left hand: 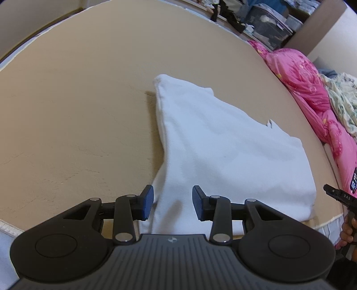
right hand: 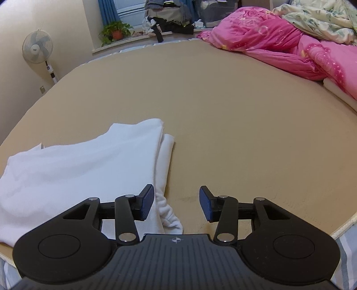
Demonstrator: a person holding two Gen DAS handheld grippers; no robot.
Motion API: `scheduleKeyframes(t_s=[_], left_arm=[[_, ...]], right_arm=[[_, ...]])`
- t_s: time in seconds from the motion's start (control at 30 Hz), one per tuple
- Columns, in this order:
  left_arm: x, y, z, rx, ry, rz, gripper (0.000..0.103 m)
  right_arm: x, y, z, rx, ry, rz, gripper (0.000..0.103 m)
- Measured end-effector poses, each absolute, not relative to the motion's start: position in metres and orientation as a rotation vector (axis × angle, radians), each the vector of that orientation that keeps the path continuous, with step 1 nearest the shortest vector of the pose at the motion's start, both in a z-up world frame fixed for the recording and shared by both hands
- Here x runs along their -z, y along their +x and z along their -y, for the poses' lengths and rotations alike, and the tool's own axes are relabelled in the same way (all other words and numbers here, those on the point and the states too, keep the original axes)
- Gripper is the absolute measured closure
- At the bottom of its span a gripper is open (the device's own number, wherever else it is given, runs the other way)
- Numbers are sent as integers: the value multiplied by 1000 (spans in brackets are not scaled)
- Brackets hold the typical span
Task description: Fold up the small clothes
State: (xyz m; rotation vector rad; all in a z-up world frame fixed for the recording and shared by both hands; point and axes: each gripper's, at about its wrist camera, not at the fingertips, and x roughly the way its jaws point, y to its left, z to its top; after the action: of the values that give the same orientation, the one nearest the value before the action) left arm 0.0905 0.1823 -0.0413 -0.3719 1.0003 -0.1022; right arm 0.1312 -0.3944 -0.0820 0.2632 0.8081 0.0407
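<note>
Both grippers (left hand: 173,203) (right hand: 176,203) wide open, empty; white garment (left hand: 223,151) lengthwise away across bed (left hand: 78,100).

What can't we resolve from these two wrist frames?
- White garment: its type; folded, layers hide its shape. In the right wrist view, the gripper body covers its near end.
- Right gripper in the left wrist view: only a tip shows, cut by the right edge.
- Clothes pile on the sill: too small to identify.
- Contact: left gripper and right gripper are open; height above cloth unclear.

Soft matt white cotton garment (left hand: 223,142) on a tan, faintly creased bed sheet (left hand: 78,111); glossy pink quilt (right hand: 279,44).
</note>
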Motion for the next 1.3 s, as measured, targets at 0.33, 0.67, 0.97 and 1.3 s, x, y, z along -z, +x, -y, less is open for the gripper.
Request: scheduleKeyframes(t_s=[0.33, 0.67, 0.97, 1.3], left_arm=[[48, 87, -191, 40, -389, -1011, 60], [53, 64, -202, -18, -480, -1015, 53], [70, 54, -207, -38, -518, -1025, 52], [74, 58, -180, -42, -425, -983, 51]], right_arm=[[77, 132, 393, -62, 288, -792, 56], [71, 135, 388, -85, 322, -774, 56], [62, 137, 373, -129, 320, -753, 56], [59, 136, 380, -120, 353, -742, 56]])
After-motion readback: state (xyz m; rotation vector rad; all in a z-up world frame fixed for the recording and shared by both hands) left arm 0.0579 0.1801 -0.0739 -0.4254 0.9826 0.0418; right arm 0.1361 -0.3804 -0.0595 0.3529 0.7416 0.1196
